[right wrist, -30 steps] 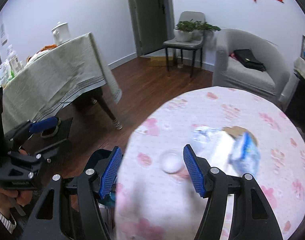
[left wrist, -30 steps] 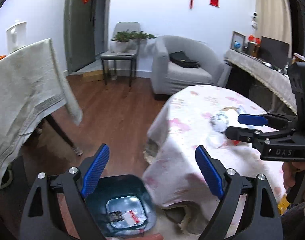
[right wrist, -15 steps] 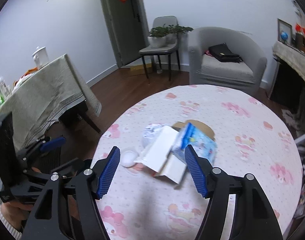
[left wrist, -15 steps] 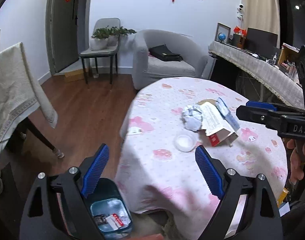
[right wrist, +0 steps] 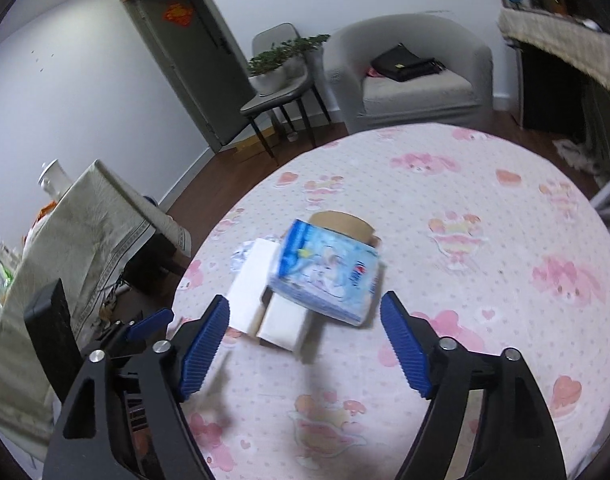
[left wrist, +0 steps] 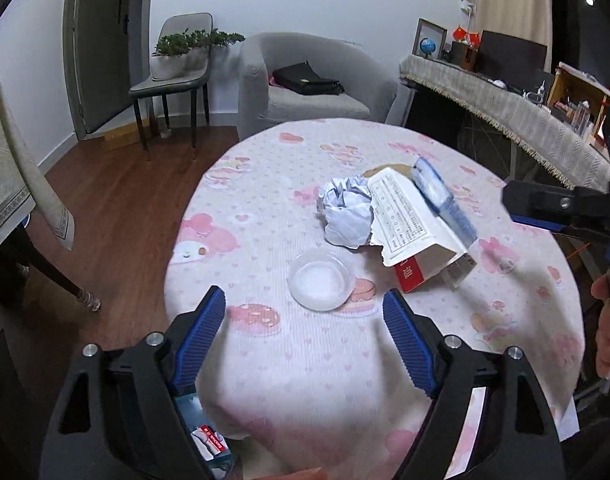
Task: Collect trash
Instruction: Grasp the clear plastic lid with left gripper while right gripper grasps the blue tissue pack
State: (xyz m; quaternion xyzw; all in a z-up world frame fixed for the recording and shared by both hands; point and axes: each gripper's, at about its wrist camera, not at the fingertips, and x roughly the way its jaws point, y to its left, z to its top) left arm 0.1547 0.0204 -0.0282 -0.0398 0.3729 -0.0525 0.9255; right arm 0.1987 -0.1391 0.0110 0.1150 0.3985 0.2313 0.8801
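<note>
Left hand-held gripper (left wrist: 305, 328): spread, jaws just narrowed a little, nothing between them; hovering over near edge of pink surface (left wrist: 265, 184). Clear cup (left wrist: 321, 280) at frame centre, just ahead of the fingertips. Crumpled paper (left wrist: 345, 212) above it, touching torn box (left wrist: 413, 236); blue pack (right wrist: 329, 276) leaning on the box. Bin (left wrist: 205, 440) at lower left, on the floor. Right hand-held gripper (right wrist: 305, 336): spread, jaws just widened, empty, blue pack just ahead.
</note>
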